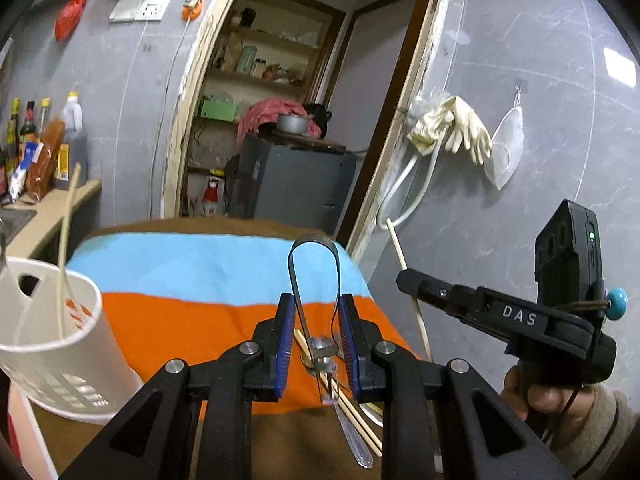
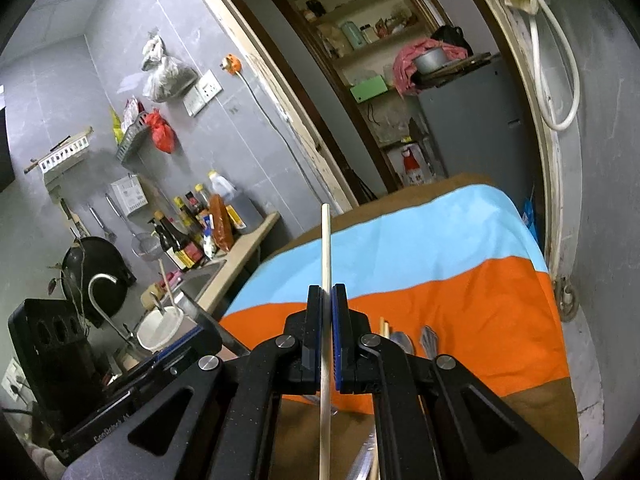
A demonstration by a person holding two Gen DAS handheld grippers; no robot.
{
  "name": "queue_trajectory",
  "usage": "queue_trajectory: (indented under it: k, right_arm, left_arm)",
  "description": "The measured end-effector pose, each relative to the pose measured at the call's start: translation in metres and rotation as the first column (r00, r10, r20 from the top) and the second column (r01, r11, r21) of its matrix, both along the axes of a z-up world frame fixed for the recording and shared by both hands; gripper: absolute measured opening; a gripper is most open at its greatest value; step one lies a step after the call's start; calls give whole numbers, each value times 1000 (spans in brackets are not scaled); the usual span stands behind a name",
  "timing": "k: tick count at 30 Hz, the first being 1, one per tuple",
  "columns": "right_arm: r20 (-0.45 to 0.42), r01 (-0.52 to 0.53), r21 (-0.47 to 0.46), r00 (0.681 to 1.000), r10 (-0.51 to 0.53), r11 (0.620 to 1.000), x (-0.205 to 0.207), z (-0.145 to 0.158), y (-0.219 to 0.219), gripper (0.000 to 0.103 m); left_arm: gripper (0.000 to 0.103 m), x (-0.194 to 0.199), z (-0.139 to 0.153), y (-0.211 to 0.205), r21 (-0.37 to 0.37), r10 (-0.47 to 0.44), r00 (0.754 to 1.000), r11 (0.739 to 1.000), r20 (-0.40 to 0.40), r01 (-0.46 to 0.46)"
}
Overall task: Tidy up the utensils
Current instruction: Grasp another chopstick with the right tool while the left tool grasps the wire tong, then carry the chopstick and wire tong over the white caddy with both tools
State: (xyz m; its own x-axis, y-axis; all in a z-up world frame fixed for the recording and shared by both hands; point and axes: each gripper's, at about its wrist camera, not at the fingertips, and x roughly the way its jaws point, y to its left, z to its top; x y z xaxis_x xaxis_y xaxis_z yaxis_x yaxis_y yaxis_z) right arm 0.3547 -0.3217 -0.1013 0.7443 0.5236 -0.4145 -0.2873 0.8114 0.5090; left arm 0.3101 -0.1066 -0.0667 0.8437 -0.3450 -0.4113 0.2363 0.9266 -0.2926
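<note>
Tongs [image 1: 316, 300] between pads (basket [image 1: 52, 320] leftward).

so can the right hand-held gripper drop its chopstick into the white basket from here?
Probably yes: the right hand-held gripper clamps the chopstick, and the white basket stands open-topped with only one chopstick inside.

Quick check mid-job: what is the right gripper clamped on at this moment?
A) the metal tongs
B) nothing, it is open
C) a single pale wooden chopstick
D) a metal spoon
C: in the right wrist view the right gripper pinches a single pale wooden chopstick between its blue pads.
</note>
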Motion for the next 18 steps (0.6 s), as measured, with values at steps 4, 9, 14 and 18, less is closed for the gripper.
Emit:
queue_trajectory:
  k: [4, 9, 14, 18]
  right_arm:
    - [16, 6, 4, 1000, -6, 1000, -5, 10, 7, 4]
    - [67, 1, 13, 998, -1, 1000, -11, 31, 20, 4]
    - [161, -14, 19, 987, 10, 1000, -13, 57, 43, 4]
    - [262, -37, 4, 965, 34, 999, -12, 81, 74, 4]
  left_arm:
    - [21, -6, 12, 9, -1, 3, 1000, 1000, 12, -3]
    - [21, -14, 31, 26, -16, 19, 1000, 1000, 24, -18]
    - [21, -22, 51, 51, -4, 53, 997, 999, 53, -53]
    - [21, -29, 69, 77, 0, 92, 993, 996, 69, -93]
